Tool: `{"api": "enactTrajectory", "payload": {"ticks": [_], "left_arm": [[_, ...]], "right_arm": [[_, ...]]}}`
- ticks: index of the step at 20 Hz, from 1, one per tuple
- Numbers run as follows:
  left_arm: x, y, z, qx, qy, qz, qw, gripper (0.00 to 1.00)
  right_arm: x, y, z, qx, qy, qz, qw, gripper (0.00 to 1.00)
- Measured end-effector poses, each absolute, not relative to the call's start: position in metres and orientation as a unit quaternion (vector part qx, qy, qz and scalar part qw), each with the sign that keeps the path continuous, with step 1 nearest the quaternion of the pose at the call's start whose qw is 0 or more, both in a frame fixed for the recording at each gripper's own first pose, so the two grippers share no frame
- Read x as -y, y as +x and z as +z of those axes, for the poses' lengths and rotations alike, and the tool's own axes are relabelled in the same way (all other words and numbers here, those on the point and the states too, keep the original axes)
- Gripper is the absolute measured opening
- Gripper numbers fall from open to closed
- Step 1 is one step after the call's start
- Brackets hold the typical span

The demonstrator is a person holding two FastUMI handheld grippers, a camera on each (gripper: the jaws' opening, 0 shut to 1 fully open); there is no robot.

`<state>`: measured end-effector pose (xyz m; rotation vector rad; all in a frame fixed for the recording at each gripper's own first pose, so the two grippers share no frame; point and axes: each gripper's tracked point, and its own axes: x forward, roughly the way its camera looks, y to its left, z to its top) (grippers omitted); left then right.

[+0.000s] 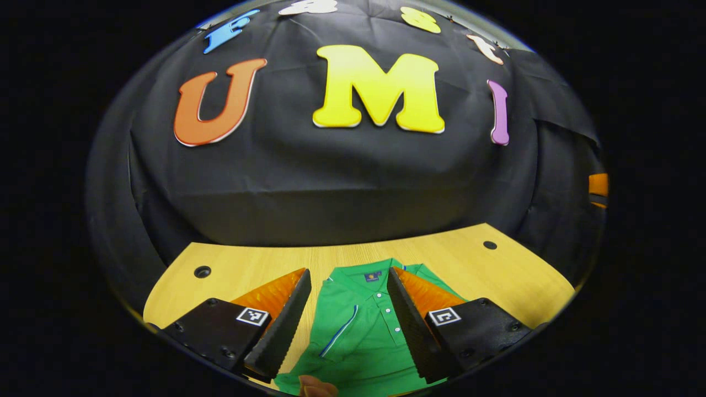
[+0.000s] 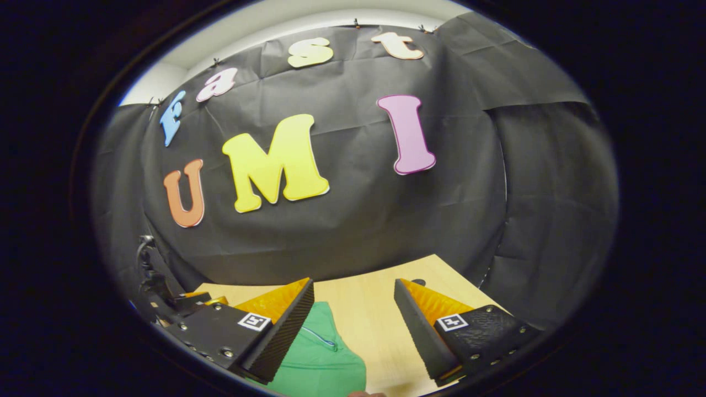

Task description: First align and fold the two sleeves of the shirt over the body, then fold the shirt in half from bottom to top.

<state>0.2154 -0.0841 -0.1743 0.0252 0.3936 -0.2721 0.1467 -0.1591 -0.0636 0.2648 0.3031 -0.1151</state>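
In the left gripper view, the left claw (image 1: 348, 309) is held above the table (image 1: 496, 270) with its jaws spread wide and nothing between them; a green shirt (image 1: 358, 336) lies flat on the wood below, collar towards the booth wall, placket and buttons facing up, and the claw's two fingers frame its chest without touching it. Going right to the right gripper view, the right claw (image 2: 353, 325) is likewise wide open and empty, poised over bare table (image 2: 375, 320), with one rounded green part of the shirt (image 2: 320, 358) showing beside and under its left finger; this looks like the shirt's right sleeve or shoulder, though I cannot tell which. At that view's far left edge some dark hardware sits low near the wall, probably the other gripper, too small to be sure. Judging by how the shirt lies, the task has hardly begun: the front appears spread out, neither sleeve seems folded over the body, and the bottom-to-top fold is not yet done. Much is hidden, though: the hem and lower body are cut off, the sleeve ends lie out of sight behind the fingers, and a small pale shape at the bottom edge of the left gripper view may be a fingertip.
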Motion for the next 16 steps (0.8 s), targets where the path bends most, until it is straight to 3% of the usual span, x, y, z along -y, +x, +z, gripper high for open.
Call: {"api": "enactTrajectory", "payload": {"ticks": [8,16], "left_arm": [[0.039,0.147,-0.096,-0.128,-0.011,-0.113,0.985,0.93],[0.001,0.069,-0.083,-0.13,-0.016,-0.097,0.987,0.93]], "right_arm": [[0.111,0.118,-0.048,-0.14,0.105,-0.027,0.984,0.94],[0.076,0.061,-0.054,-0.146,0.087,-0.015,0.985,0.94]]}}
